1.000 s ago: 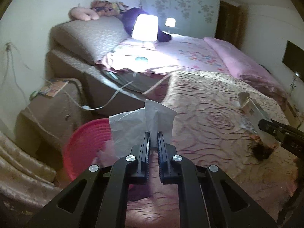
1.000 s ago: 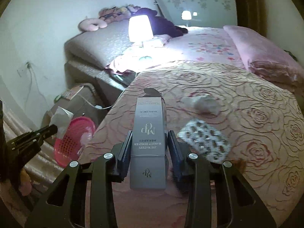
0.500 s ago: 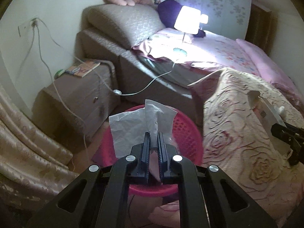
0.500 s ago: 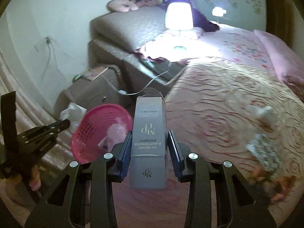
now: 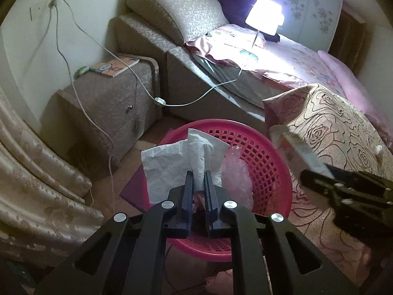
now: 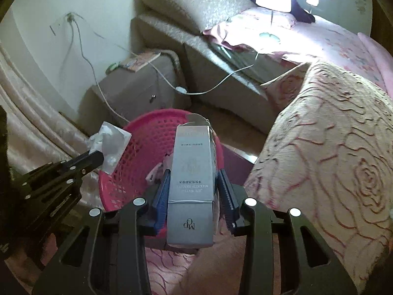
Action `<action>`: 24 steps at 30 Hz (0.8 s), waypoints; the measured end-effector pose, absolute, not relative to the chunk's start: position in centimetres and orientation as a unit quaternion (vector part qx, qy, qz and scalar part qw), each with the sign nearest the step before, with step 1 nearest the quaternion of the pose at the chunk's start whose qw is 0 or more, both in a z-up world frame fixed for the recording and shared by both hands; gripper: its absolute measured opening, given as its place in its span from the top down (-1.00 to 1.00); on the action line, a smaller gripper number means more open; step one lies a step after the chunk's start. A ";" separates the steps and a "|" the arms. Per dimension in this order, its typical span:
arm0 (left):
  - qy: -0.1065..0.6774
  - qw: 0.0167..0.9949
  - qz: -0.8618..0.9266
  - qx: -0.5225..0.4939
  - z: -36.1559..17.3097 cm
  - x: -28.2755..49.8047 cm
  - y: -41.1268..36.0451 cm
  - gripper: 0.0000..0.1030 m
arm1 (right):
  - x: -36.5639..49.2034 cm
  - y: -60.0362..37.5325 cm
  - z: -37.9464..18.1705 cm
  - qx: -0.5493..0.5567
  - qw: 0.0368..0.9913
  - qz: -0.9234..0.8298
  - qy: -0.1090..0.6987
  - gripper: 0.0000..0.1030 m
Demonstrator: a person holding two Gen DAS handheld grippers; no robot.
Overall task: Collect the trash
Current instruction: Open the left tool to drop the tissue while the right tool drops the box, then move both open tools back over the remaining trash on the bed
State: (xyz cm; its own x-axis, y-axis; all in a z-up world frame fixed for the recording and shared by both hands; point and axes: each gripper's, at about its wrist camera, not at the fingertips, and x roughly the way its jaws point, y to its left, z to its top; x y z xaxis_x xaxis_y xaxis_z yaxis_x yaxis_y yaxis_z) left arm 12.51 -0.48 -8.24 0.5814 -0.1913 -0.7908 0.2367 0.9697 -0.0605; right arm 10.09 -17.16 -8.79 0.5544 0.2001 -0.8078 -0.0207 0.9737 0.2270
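A pink plastic basket stands on the floor between the bedside cabinet and the bed, with clear crumpled wrap inside. My left gripper hangs over its near side with a white tissue between the pads; its jaws are just starting to open and the tissue still sits in them. My right gripper is shut on a tall grey makeup-remover box, held above the basket. The right wrist view shows the left gripper and the tissue at the basket's left rim.
A brown bedside cabinet with a book stands left of the basket. A white cable hangs from the wall socket across it. A rose-patterned bedcover is on the right, a lit lamp on the bed, curtains at the left.
Both grippers swung left from over the bed to above the pink basket and dropped lower. The tissue and the grey box came along in their grips.
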 end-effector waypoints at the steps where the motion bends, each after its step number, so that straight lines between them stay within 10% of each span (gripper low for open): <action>1: 0.442 0.889 -0.120 0.024 -8.3 12.6 -0.4 0.79 | 10.2 -17.1 -9.0 0.096 0.876 0.064 0.469 0.28; 8: 0.440 0.891 -0.113 0.003 -7.9 13.1 0.7 -0.03 | 10.8 -16.7 -9.4 0.105 0.874 0.073 0.468 -0.08; 24: 0.412 0.903 -0.120 -0.004 -5.2 11.8 -0.1 -0.23 | 5.5 -21.4 -6.8 0.136 0.890 0.029 0.434 -0.13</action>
